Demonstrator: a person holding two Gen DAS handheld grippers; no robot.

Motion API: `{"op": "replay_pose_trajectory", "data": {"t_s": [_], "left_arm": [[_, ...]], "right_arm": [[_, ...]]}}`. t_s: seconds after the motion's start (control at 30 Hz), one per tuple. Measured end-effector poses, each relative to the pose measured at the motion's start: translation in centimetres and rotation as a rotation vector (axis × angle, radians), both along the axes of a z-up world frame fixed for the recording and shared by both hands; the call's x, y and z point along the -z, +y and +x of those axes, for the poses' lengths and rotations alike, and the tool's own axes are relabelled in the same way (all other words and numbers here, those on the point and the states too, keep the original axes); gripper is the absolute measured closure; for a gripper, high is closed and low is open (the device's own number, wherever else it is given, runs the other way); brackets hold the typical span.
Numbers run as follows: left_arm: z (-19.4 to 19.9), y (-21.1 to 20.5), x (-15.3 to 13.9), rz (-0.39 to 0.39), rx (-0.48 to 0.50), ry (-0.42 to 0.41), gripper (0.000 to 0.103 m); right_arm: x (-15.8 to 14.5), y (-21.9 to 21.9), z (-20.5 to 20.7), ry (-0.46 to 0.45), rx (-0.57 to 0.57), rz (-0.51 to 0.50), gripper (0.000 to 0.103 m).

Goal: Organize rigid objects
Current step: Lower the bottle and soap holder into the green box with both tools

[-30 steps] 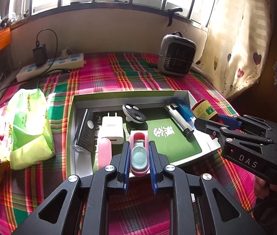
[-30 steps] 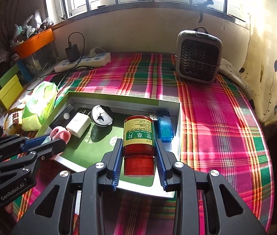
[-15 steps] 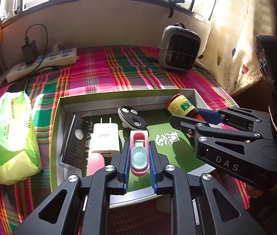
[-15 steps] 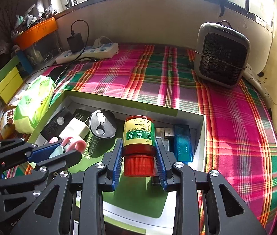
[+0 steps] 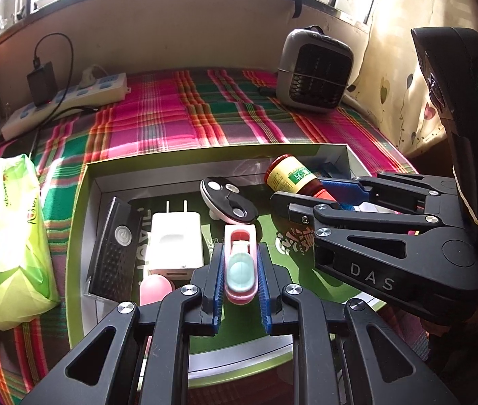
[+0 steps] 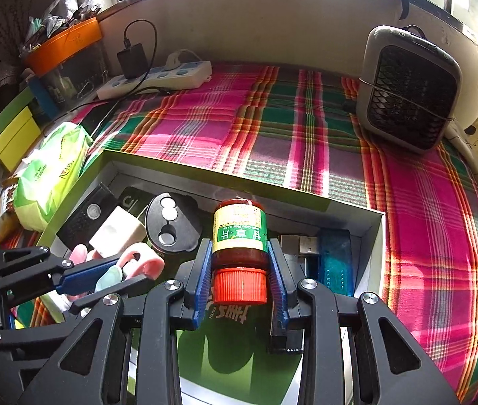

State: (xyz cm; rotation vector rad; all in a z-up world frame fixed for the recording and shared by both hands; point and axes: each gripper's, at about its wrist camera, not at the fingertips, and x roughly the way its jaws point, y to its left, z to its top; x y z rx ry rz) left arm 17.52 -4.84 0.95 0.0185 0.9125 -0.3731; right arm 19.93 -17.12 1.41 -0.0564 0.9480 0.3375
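Tray edges: your shallow green-rimmed tray [image 5: 85, 199] lies on the plaid cloth [image 6: 272, 128]; its far wall sits just beyond the bottle.
Open room: the tray's green floor beneath both tools is bare; the cloth past the tray is free up to the heater [image 6: 407, 91] and power strip [image 5: 67, 101].
Tray contents: black remote [image 5: 112, 253], white charger [image 5: 175, 239], black oval piece [image 5: 229, 199], blue lighter [image 6: 335, 256].
Left gripper [image 5: 239, 273]: your tongs clamp a pink and pale-blue clipper-like item [image 5: 240, 263], over the tray beside the charger.
Right gripper [image 6: 240, 270]: your tongs grip the red-capped bottle [image 6: 240, 236], over the tray's right part, cap toward you.
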Motion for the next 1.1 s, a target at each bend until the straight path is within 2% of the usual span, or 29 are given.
{"op": "replay_pose_trajectory", "data": {"t_s": [0.9, 1.1], "left_arm": [[0.44, -0.32, 0.53, 0.005, -0.005, 0.010, 0.086], [0.52, -0.15, 0.48, 0.006, -0.013, 0.010, 0.082]], "right_arm": [[0.58, 0.24, 0.58, 0.002, 0.002, 0.011, 0.070], [0.58, 0.15, 0.58, 0.003, 0.008, 0.011, 0.070]]}}
